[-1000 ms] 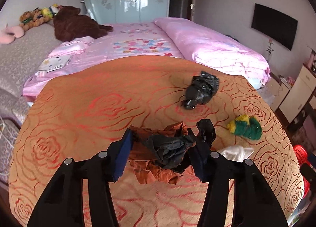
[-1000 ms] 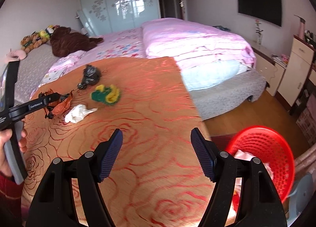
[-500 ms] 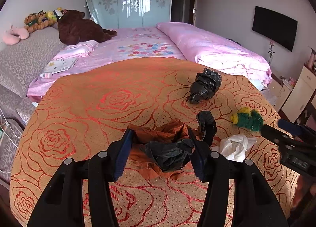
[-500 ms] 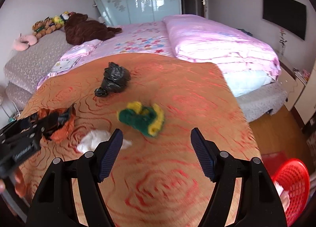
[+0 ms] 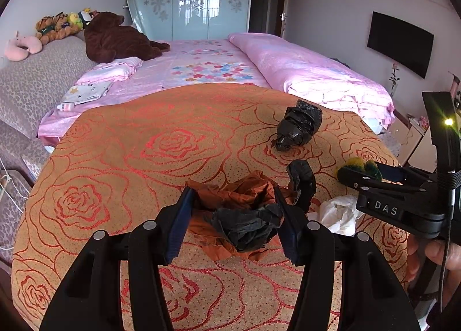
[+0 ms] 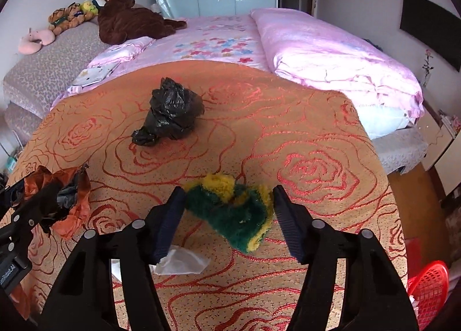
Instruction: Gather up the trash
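Now | left fingers (image 5: 184, 216) clamp crumpled wrappers (image 5: 245, 221) | right fingers (image 6: 170, 216) closing around sponge (image 6: 233, 210)

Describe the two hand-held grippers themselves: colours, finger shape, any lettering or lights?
Both are matte black. The left hand-held gripper and the right hand-held gripper have two angular fingers with silver rivets and ribbed dark blue pads. Seen from the left wrist view, the right one bears white "DAS" lettering and a small lit yellow light.
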Available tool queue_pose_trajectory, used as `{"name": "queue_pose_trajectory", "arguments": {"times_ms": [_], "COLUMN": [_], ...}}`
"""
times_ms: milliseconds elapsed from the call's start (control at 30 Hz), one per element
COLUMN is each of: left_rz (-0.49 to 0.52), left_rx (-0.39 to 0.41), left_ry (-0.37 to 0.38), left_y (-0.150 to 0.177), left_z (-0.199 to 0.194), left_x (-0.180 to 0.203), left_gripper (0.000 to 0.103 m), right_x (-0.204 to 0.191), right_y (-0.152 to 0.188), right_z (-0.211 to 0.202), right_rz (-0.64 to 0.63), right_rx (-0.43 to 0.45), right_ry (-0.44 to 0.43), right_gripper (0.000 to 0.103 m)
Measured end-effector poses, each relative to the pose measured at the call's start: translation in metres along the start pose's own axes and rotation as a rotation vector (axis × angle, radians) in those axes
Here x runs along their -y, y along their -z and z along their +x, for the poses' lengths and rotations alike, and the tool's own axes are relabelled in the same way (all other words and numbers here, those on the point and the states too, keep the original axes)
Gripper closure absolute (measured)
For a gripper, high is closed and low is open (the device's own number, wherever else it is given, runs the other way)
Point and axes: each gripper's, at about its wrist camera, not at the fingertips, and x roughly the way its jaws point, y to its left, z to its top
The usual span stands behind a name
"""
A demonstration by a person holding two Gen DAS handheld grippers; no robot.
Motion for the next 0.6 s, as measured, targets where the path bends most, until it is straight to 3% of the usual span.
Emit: {"name": "queue_pose_trajectory", "arguments": {"times_ms": [600], "left_rz": [-0.042], "left_rx": [-0.007], "left_ry": [0.034], "left_y": [0.002], "left_z": [-0.015], "left_x": [-0.003], "left_gripper": [0.051], "right_x": [0.014], "right_y": [0.023], "right_z": [-0.038], "right_rz": [0.059], "right_rx": [0.053], "right_ry": [-0.038], "right_gripper": [0.054]}}
